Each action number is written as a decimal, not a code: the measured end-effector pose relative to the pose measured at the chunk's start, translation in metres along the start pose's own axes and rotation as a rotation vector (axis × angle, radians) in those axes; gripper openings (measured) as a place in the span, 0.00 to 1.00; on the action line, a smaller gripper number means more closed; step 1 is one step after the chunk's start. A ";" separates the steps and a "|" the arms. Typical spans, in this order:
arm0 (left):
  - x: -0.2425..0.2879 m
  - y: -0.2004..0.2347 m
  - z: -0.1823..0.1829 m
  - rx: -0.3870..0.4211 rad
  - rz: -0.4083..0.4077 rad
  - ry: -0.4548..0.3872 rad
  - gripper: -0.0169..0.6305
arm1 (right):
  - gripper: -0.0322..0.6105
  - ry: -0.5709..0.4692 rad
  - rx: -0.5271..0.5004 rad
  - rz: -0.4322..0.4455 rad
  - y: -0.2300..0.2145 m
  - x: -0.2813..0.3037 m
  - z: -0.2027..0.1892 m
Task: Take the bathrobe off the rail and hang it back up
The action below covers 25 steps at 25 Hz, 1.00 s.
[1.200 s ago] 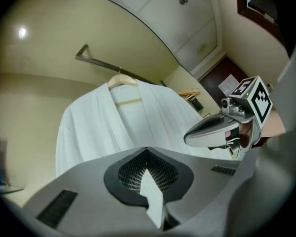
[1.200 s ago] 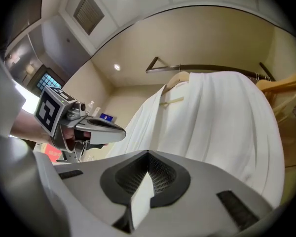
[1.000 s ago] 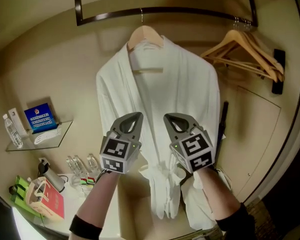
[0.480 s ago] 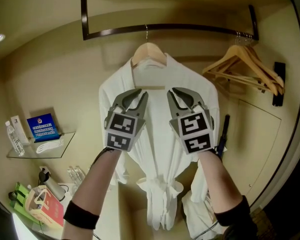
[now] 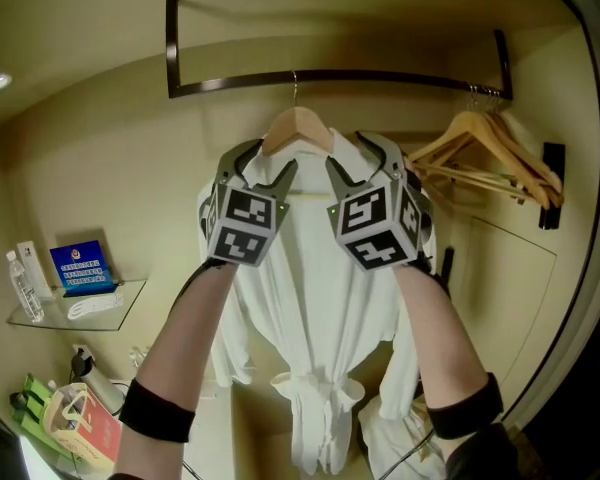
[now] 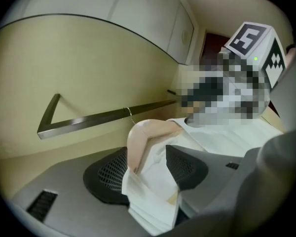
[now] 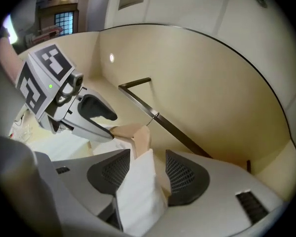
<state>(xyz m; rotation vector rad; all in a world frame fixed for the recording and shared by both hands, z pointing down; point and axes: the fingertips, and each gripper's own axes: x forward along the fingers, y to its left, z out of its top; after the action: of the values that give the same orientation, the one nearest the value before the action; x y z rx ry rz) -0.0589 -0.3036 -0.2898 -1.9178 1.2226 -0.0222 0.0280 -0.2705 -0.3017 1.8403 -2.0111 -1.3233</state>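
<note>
Both hands had gone up from the belt (image 5: 318, 386) to the top of the bathrobe (image 5: 310, 288), which hung on its hanger (image 5: 297, 128) from the rail (image 5: 400, 74). The jaws of the left hand-held gripper (image 5: 261, 168) and the right hand-held gripper (image 5: 361, 162) had just been opening, so each stood wide around one robe-covered shoulder of the hanger, not pinching yet, likely ready to grab and lift. The empty hangers (image 5: 490, 148) close on the right could get bumped; the glass shelf (image 5: 40, 318) low on the left was well apart
</note>
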 end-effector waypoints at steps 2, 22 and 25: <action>0.008 0.008 0.003 0.023 0.009 0.003 0.41 | 0.46 0.021 -0.051 0.003 0.001 0.009 -0.002; 0.056 0.026 -0.015 0.067 -0.019 0.042 0.42 | 0.47 0.122 -0.243 0.108 0.015 0.076 -0.009; 0.059 0.021 -0.015 0.123 -0.015 0.047 0.26 | 0.34 0.116 -0.218 0.096 0.015 0.081 -0.009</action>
<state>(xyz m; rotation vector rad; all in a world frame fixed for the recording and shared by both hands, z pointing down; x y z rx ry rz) -0.0504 -0.3612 -0.3172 -1.8290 1.2092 -0.1477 0.0016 -0.3458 -0.3229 1.6623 -1.7953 -1.3180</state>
